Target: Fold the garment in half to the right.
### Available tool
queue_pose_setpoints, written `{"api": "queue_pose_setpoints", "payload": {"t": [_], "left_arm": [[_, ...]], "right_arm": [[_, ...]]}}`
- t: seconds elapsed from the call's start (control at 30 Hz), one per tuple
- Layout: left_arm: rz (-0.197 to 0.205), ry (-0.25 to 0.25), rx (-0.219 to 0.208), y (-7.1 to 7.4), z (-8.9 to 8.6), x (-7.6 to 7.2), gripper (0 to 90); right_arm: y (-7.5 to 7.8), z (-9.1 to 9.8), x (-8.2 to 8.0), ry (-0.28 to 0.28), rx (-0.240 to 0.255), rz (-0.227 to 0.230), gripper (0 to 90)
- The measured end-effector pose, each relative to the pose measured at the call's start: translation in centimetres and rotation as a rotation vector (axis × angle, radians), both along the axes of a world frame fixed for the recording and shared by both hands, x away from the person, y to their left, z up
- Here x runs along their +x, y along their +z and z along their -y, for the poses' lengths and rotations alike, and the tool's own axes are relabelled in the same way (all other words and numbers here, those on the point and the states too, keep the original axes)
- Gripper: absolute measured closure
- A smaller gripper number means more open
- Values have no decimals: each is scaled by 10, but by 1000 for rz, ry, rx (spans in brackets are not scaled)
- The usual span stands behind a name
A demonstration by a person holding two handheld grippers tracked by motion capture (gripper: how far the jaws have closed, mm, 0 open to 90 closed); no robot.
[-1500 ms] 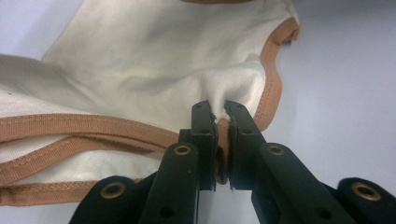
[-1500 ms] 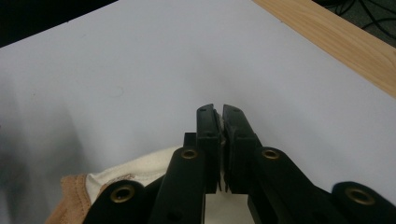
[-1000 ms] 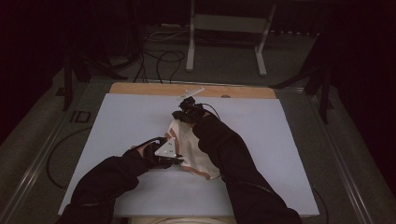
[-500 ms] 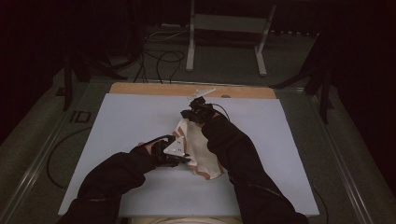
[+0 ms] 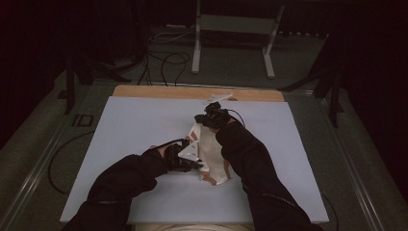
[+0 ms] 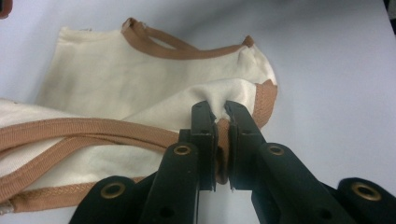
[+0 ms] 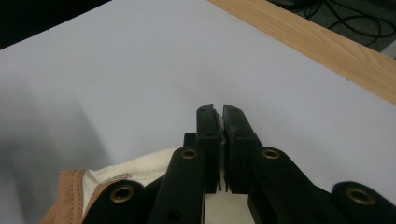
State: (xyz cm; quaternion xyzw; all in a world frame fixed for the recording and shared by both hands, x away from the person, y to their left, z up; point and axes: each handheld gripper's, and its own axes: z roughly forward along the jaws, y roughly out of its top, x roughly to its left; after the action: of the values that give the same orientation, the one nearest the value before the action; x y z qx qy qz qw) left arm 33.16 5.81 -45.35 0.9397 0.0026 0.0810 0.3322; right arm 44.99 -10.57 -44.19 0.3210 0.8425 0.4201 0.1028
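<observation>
Cream cloth point(image 5: 211, 156) w/ tan trim, mid desk point(image 5: 125, 130). Both hands + cloth have shifted right vs 1 s ago. Left gripper point(image 6: 219, 109) fingers pinch trim edge; right gripper point(image 7: 218, 112) fingers pressed together, cloth just under them. Prob. mid-fold/reposition; grips holding.

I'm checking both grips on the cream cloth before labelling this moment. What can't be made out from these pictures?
- Right tool, right gripper view: the jaws are shut, but the cloth disappears beneath them, so what they pinch is hidden.
- Cloth, high view: the sleeve covers its right side; its full outline is hidden.
- Cloth, left gripper view: cut off by the left edge beyond the left tool.
</observation>
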Motion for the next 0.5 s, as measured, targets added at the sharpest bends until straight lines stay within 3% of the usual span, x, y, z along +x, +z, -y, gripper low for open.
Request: {"api": "queue_pose_setpoints", "payload": {"t": [0.5], "left_arm": [[-39, -33, 29, -5, 23, 7, 842]], "right_arm": [[-10, 38, -4, -52, 15, -18, 870]]}}
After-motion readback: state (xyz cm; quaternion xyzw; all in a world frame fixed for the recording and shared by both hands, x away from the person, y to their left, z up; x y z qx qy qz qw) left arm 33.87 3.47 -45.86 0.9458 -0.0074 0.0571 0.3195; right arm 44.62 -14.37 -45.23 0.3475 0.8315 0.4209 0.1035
